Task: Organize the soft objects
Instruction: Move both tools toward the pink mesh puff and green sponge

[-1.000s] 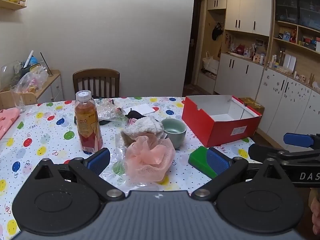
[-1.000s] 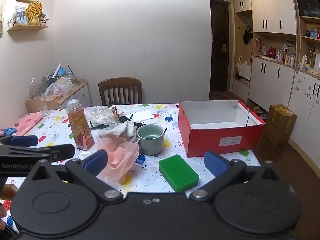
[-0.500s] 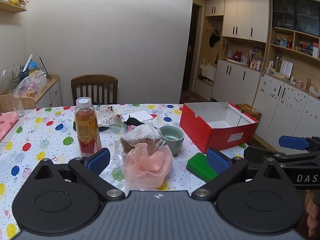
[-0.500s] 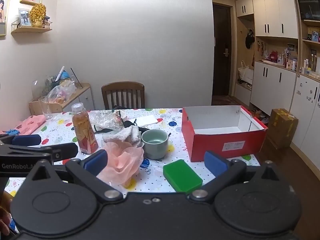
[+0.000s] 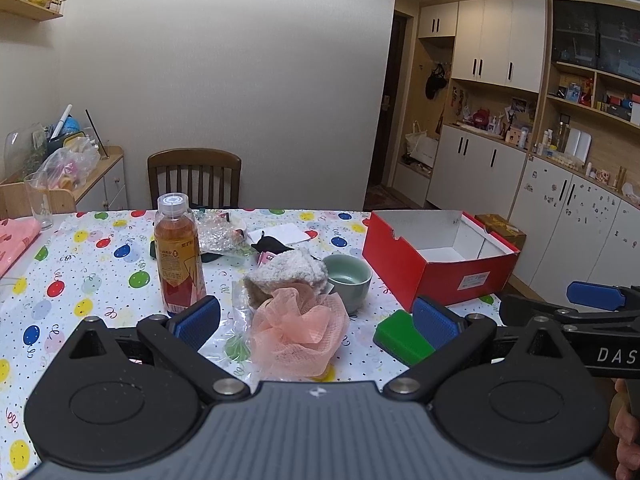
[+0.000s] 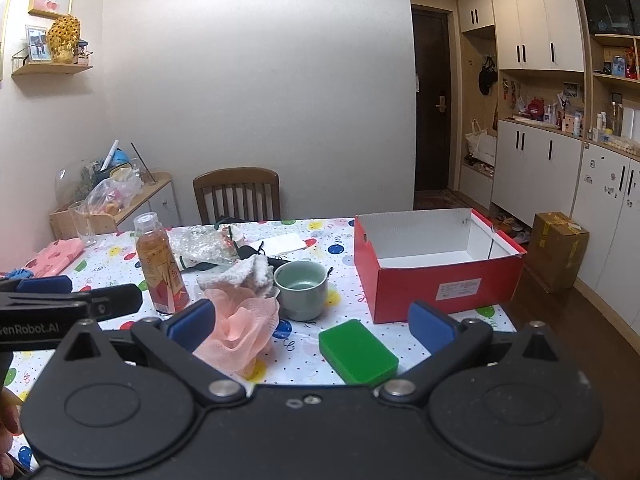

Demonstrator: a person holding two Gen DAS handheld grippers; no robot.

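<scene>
A pink mesh bath puff (image 5: 302,330) (image 6: 240,330) lies near the table's front edge, with a white fluffy towel (image 5: 286,270) (image 6: 240,272) bunched just behind it. To the right lies a green sponge (image 5: 400,336) (image 6: 357,351). An open red shoebox (image 5: 440,264) (image 6: 436,268) stands at the table's right end, nothing visible inside. My left gripper (image 5: 316,316) hangs open in front of the puff, holding nothing. Beside it my right gripper (image 6: 312,320) is also open, with the sponge low between its fingers and apart from them.
A bottle of orange drink (image 5: 178,256) (image 6: 160,264) stands left of the puff, a green cup (image 5: 347,280) (image 6: 301,290) right of the towel. Crumpled plastic (image 6: 204,244), a black item and white paper (image 6: 284,243) lie further back. A wooden chair (image 5: 194,178) stands behind the table, a cardboard box (image 6: 560,248) on the floor.
Both grippers have drawn back and risen, so the table and its things look smaller and sit lower in both views. Both stay open. Nothing on the table has moved.
</scene>
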